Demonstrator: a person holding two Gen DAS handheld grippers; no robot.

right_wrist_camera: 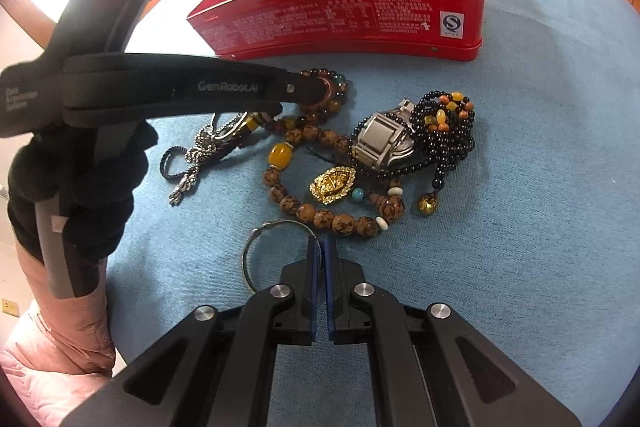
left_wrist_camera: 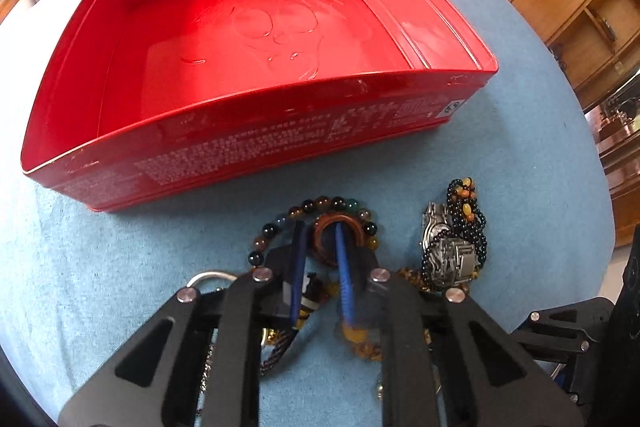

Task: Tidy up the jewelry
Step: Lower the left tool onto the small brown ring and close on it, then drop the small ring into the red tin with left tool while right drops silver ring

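The counter (left_wrist_camera: pixel 520 155) is the biggest thing I see, round and covered in blue cloth. On it, toward twelve o'clock in my left view, sits the red tin (left_wrist_camera: pixel 248 131), open-topped and with nothing inside; white print runs along its near wall. In my right view the same tin (right_wrist_camera: pixel 360 11) lies at twelve o'clock too, well beyond the jewelry.

The jewelry is heaped on the cloth just in front of the tin. From the right camera, the brown bead bracelet (right_wrist_camera: pixel 320 215) with its yellow bead lies at the centre, the steel watch (right_wrist_camera: pixel 382 143) at about one o'clock from it, and the black bead necklace (right_wrist_camera: pixel 444 135) touches the watch on its right. A gold pendant (right_wrist_camera: pixel 333 183) rests inside the brown loop. A silver chain (right_wrist_camera: pixel 196 163) lies at ten o'clock, and a thin wire ring (right_wrist_camera: pixel 264 251) sits just left of my right tongs.

My left tongs (left_wrist_camera: pixel 318 239) are spread, one finger outside and one finger down through the hole of a small wooden ring (left_wrist_camera: pixel 339 223), which lies within the dark bead bracelet (left_wrist_camera: pixel 320 205) close to the tin's wall. My right tongs (right_wrist_camera: pixel 321 247) are pressed nearly together; the wire ring's edge reaches their tips, but I cannot tell whether they pinch it.
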